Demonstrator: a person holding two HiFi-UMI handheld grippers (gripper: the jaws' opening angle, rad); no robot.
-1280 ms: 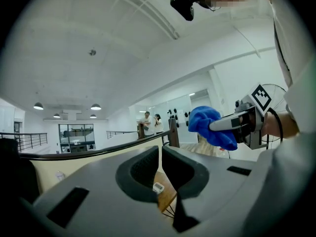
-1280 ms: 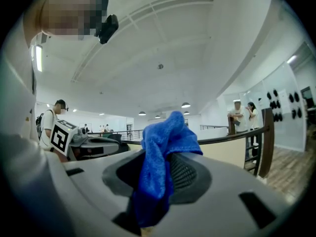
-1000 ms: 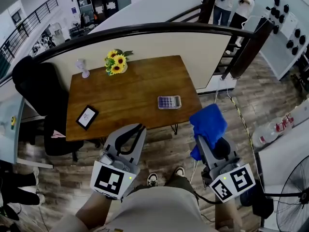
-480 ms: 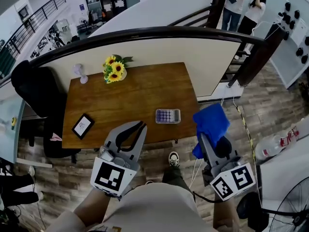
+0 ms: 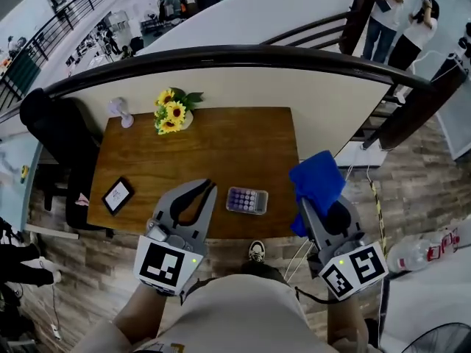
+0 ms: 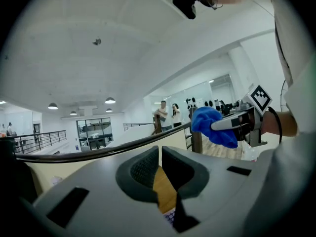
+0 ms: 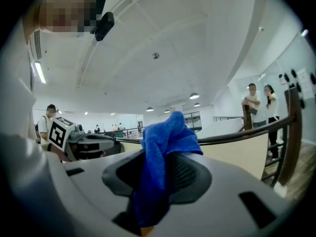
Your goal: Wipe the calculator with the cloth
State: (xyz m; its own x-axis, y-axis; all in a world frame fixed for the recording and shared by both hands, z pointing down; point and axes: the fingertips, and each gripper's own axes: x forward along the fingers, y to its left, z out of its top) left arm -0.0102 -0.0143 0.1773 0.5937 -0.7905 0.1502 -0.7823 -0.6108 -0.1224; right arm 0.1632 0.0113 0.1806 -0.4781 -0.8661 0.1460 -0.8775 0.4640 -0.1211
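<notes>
A grey calculator (image 5: 246, 200) with purple keys lies near the front edge of the brown wooden table (image 5: 221, 145). My left gripper (image 5: 208, 187) hovers just left of it, shut with nothing between its pads. My right gripper (image 5: 313, 206) is held off the table's right edge, shut on a bunched blue cloth (image 5: 318, 181) that hides its fingertips. In the left gripper view the jaws (image 6: 160, 154) stand almost together, and the cloth (image 6: 213, 126) shows at the right. The right gripper view has the cloth (image 7: 160, 167) draped over the pads.
A vase of sunflowers (image 5: 171, 111) and a small white fan (image 5: 121, 110) stand at the table's back left. A black-framed tablet (image 5: 116, 195) lies at its front left. A black chair (image 5: 55, 134) stands to the left, a dark railing (image 5: 221, 54) runs behind, and people (image 5: 401, 20) stand at the far right.
The person has stepped towards the table, so the calculator now lies close in front of the left gripper. Both grippers stay shut as before, the right one still with the cloth.
</notes>
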